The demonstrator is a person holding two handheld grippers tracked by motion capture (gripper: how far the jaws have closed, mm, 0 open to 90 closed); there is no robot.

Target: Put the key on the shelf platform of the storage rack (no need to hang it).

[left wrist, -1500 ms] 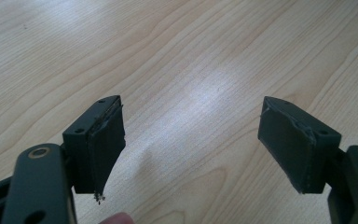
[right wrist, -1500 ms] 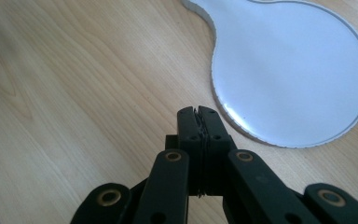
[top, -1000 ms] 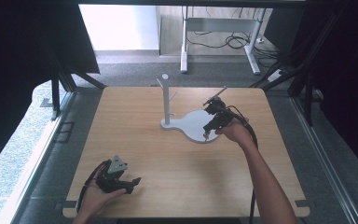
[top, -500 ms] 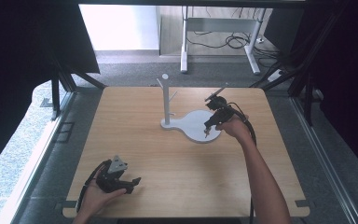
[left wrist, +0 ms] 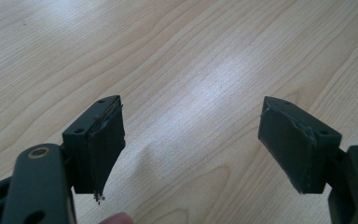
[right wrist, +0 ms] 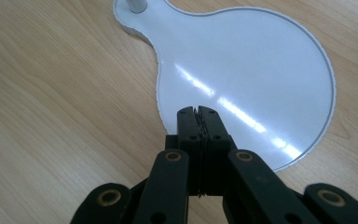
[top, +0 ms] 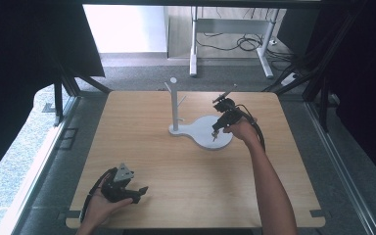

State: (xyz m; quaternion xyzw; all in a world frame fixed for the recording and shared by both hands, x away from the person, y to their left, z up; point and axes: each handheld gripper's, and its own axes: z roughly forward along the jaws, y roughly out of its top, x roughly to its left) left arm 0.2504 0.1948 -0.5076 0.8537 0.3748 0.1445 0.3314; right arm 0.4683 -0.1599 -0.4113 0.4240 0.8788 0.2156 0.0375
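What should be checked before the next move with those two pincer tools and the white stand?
1. Right gripper closed: ok, its jaws are pressed together.
2. Something pinched in it: cannot tell, any gap is too thin to see into.
3. Right gripper over its target: ok, it hangs above the edge of the stand's round base.
4. Post upright: ok, it stands straight on the narrow end of the base.
5. Left gripper open: ok, its jaws stand wide with only bare table between them.
6. Left gripper out of the way: ok, it is at the table's near left corner, far from the stand.
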